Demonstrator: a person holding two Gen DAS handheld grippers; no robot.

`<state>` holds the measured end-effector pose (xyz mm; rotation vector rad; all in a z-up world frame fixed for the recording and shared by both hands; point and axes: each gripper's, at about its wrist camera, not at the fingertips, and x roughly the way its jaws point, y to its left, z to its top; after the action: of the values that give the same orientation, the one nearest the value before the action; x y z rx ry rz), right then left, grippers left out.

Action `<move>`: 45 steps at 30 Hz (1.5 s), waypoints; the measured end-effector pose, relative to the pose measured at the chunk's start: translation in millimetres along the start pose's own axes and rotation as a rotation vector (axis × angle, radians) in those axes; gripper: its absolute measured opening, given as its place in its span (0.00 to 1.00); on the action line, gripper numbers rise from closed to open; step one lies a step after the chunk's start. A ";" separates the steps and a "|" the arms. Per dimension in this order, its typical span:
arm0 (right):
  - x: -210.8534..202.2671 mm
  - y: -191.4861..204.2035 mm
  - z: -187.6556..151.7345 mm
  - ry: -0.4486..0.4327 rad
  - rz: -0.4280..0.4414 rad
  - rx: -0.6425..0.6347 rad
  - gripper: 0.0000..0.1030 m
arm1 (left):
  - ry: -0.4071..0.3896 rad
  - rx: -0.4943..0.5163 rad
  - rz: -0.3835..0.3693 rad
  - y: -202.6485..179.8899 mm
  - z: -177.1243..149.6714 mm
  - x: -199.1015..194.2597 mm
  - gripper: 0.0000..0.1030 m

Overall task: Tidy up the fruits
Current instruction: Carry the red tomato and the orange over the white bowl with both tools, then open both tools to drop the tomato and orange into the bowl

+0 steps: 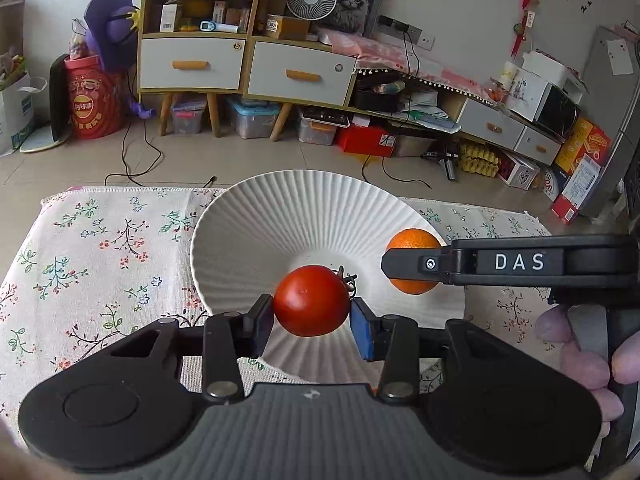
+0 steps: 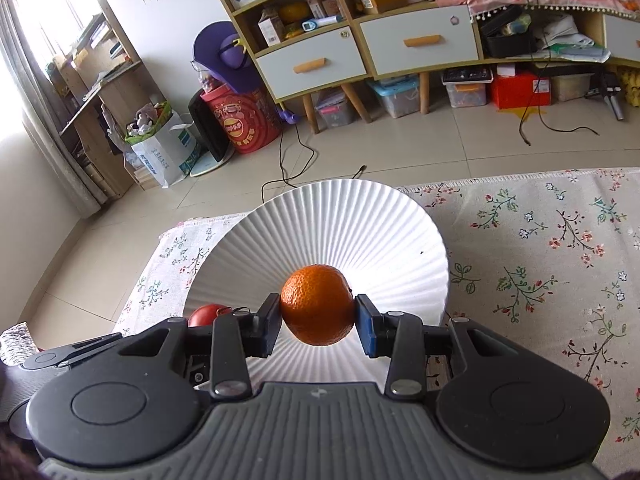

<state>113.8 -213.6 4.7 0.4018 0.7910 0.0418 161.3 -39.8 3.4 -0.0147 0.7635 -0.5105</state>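
Note:
A red tomato (image 1: 311,301) with a small dried stem is pinched between the pads of my left gripper (image 1: 312,320), held above a white ribbed plate (image 1: 280,208). In the same view my right gripper's finger (image 1: 408,266) reaches in from the right, closed around an orange (image 1: 412,240) over the plate's right side. The right wrist view shows the orange (image 2: 317,305) pressed between the pads of my right gripper (image 2: 317,322), over the plate (image 2: 320,216). The tomato (image 2: 204,315) peeks out at lower left behind the left gripper's body.
The plate rests on a table covered by a floral cloth (image 1: 100,256), near its far edge. Beyond lie a tiled floor (image 2: 400,148) with cables, shelf units with drawers (image 1: 192,64) and storage boxes. A person's fingers (image 1: 580,360) grip the right tool's handle.

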 end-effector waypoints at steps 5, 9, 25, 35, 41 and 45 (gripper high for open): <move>0.2 -2.7 1.3 0.013 -0.001 0.017 0.35 | 0.015 0.022 0.002 -4.4 -2.0 9.0 0.40; 1.8 -4.9 3.2 0.015 -0.003 0.033 0.35 | 0.024 0.002 -0.003 -8.3 0.7 13.3 0.40; 10.8 -4.0 2.5 0.040 -0.026 0.007 0.35 | 0.024 0.029 0.031 -16.1 5.8 28.3 0.41; -8.8 -2.2 2.1 0.003 0.001 0.011 0.54 | 0.031 0.047 0.043 -17.7 2.8 16.3 0.65; -26.7 -3.4 1.5 -0.015 -0.010 0.033 0.65 | 0.030 0.042 0.047 -16.5 0.6 -4.1 0.80; -37.3 -2.5 0.8 -0.024 -0.032 0.042 0.72 | 0.027 0.024 0.053 -15.0 -1.7 -17.8 0.88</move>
<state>87.7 -223.0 29.7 0.4287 0.7751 -0.0101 142.8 -44.7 16.7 0.0354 0.7824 -0.4700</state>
